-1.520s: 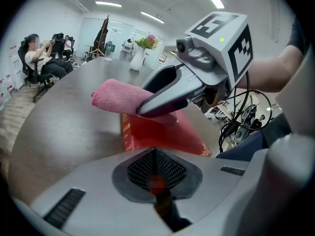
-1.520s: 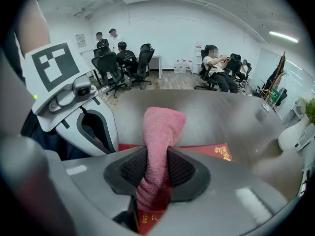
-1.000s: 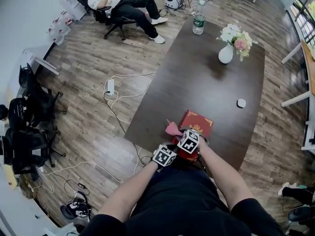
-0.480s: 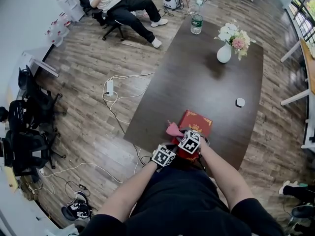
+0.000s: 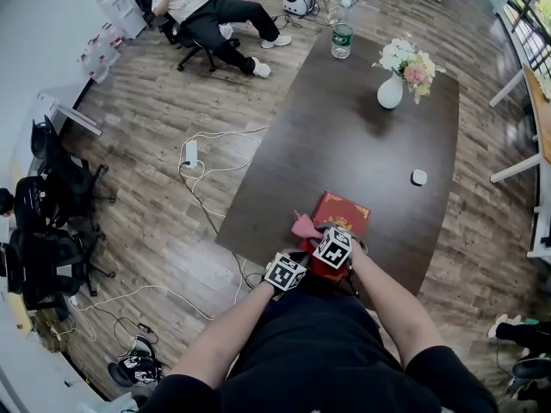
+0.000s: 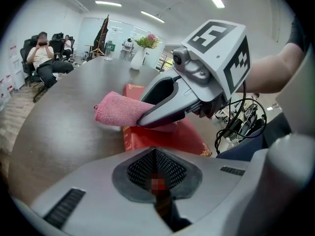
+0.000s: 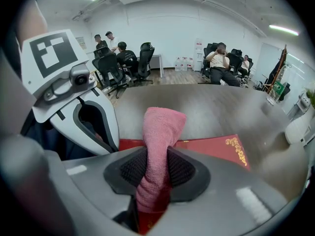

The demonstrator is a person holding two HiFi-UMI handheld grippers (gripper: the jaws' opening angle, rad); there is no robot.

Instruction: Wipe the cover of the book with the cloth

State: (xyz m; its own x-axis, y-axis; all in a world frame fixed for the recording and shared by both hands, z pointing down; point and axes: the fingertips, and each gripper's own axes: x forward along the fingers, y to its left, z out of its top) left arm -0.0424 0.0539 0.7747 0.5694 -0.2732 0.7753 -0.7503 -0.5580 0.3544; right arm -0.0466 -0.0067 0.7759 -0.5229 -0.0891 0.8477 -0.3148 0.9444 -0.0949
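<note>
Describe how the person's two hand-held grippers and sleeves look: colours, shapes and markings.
The left hand-held gripper and right hand-held gripper both have smooth pale-grey curved shells and dark mesh pads at the jaws. Each carries a white cube printed with black square markers. Black cables hang near the right one. The person wears a black short-sleeved top.

Close at the bottom, the left gripper [image 6: 156, 173] has its two grey jaws pressed together with nothing between them. Just ahead of them a red book [image 6: 170, 137] with gold trim lies flat on a dark table [image 6: 59, 117]. The right gripper [image 6: 143, 121] reaches in from the right, clamped on a pink cloth [image 6: 115, 111] that rests on the book's left edge. Far beyond stands a white vase [image 6: 138, 59] of flowers; far left, seated people [image 6: 44, 58].
</note>
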